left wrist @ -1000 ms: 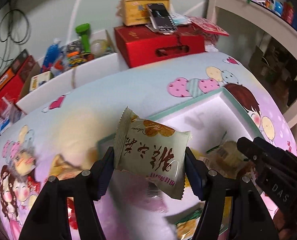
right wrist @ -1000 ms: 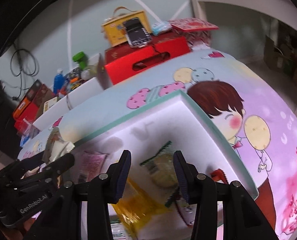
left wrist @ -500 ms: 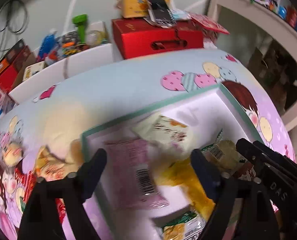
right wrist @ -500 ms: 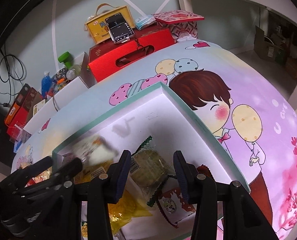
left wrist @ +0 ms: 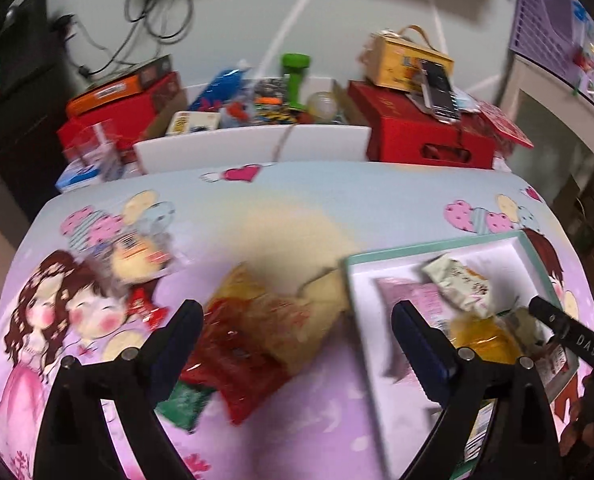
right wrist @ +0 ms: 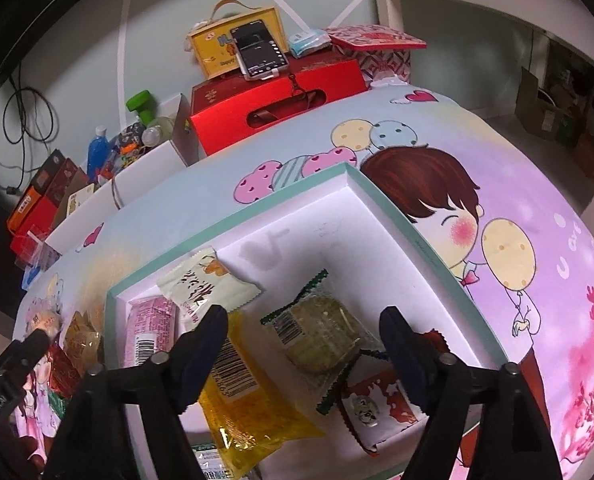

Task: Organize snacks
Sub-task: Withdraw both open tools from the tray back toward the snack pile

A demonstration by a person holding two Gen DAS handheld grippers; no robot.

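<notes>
Now the pale green snack packet (right wrist: 207, 286) lies released in the white box (right wrist: 377, 216), left tongs (left wrist: 297, 340) opening, empty, over table snacks (left wrist: 253, 340); right tongs (right wrist: 303, 344) opening around nothing.

A teal-rimmed white box (right wrist: 397, 216) holds flat wrapped snacks: a cream packet (right wrist: 207, 286), pink (right wrist: 149, 332), yellow (right wrist: 249, 404). Red and amber packets (left wrist: 253, 336) lie outside, lower centre of the left view
</notes>
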